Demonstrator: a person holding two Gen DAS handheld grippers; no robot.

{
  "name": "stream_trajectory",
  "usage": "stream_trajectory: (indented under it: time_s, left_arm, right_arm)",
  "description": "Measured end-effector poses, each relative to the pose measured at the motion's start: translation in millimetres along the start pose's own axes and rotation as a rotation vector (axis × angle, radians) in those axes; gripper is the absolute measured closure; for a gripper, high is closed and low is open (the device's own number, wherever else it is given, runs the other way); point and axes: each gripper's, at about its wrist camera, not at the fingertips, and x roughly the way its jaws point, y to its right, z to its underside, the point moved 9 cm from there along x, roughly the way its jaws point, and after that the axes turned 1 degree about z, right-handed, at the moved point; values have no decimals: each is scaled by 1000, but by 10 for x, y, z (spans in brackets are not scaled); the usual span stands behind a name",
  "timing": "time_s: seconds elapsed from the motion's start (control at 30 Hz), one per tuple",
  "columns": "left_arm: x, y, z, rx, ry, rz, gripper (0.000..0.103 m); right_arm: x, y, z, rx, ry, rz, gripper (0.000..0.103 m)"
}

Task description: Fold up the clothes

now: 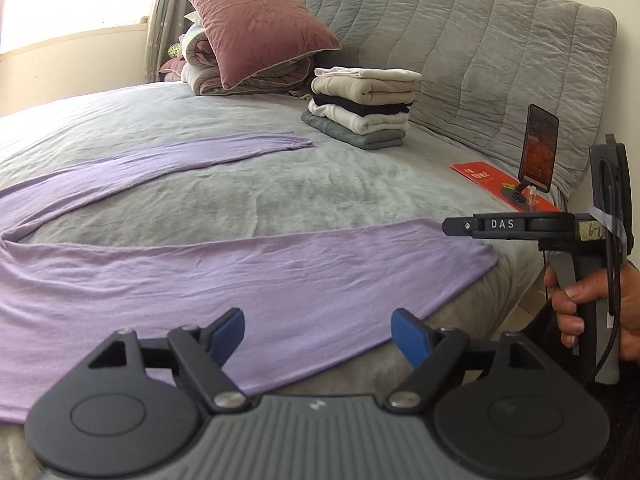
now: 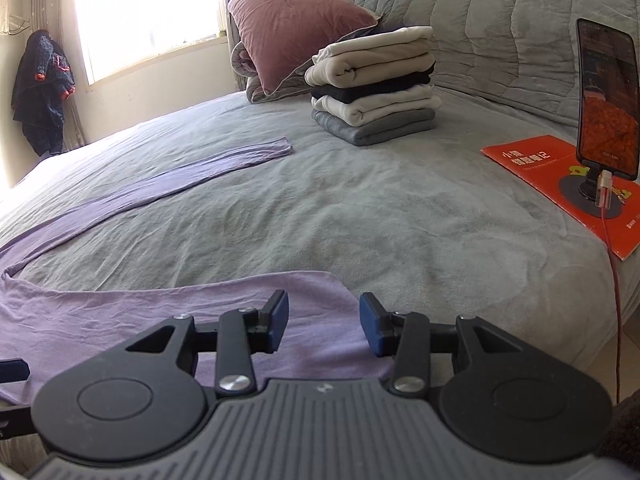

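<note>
**Both grippers parted over a lilac garment on a grey bed**

A long-sleeved lilac knit garment [image 1: 248, 276] lies spread flat on the grey plush bedspread [image 1: 224, 184], its body along the near edge from 9 to 4 o'clock in the left wrist view and one sleeve running up toward 12 o'clock. The left gripper [image 1: 318, 334] hovers above the garment's lower edge, its blue-padded fingers wide apart and holding nothing. The right gripper [image 2: 324, 322] is also spread, empty, over the garment's corner at the bed's near edge; in the left view it appears at 3 o'clock, held in a person's hand [image 1: 576, 312]. At 1 o'clock sits a stack of folded white, black and grey clothes [image 2: 376, 88], beside a mauve velvet pillow [image 2: 296, 20]. At 3 o'clock a black phone on a round stand [image 2: 606, 100] rests upon a red booklet [image 2: 532, 160].
</note>
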Motion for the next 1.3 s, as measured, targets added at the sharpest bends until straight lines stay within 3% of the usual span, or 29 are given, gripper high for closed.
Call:
stream_trajectory:
  time_s: [0.1,0.2,0.27,0.4,0.57,0.7,1.0,1.17,1.3]
  left_arm:
    - [-68,-181,-78,-22,29,-42,14]
    - [-125,-453,-94,-61,46,-128,10]
    - [-163,-640,-75,-92,53,-186,4]
    - [-190,-947,132,-193,0,-252,4]
    - [-305,-937,315,-119,8,-260,1]
    - [-359,-882,294,-85,-12,-267,1]
    - [-440,-951,-164,-124,26,-279,1]
    - [-368,-1080,-296,-131,17,-316,1]
    - [-306,-1195,-287,-190,0,-347,1]
  right_arm:
    - [-26,-95,-18,-12,6,-17,48]
    - [6,-264,15,-51,-3,-44,43]
    - [33,-346,62,-77,-11,-56,33]
    - [80,-359,184,-119,-25,-35,25]
    - [14,-204,238,-124,-12,1,8]
    - [-50,-94,214,-104,-11,26,7]
    - [-67,-194,29,-96,-2,-8,4]
    - [-9,-426,-100,-119,3,-60,3]
    - [154,-794,-249,-184,18,-154,2]
